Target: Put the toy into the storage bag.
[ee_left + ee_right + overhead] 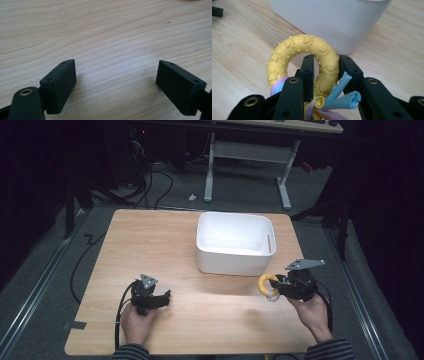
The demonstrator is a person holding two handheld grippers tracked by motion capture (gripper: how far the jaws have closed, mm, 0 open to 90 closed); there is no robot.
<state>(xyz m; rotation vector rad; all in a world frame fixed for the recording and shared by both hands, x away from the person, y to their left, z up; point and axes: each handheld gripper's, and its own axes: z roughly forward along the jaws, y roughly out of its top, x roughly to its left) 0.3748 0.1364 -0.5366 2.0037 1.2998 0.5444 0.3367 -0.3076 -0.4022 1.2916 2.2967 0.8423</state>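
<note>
One white bin (235,242) sits upper centre on the table (150,250) in the high view, one yellow ring toy (266,285) at lower right in the right gripper (280,287); left gripper (162,299) lower left

Left gripper view: two jaws wide apart over bare wood

Right gripper view: two jaws clamp the ring's rim, three fabric strips (344,100) below, bin wall behind

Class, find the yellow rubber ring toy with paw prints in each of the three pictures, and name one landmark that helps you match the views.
High view: the yellow rubber ring toy sits lower right, at the right gripper, just below the white plastic tub.
Left gripper view: not in it; bare wooden table between open jaws.
Right gripper view: centre, ring toy clamped in the jaws.
Shared landmark: the wooden table.
</note>
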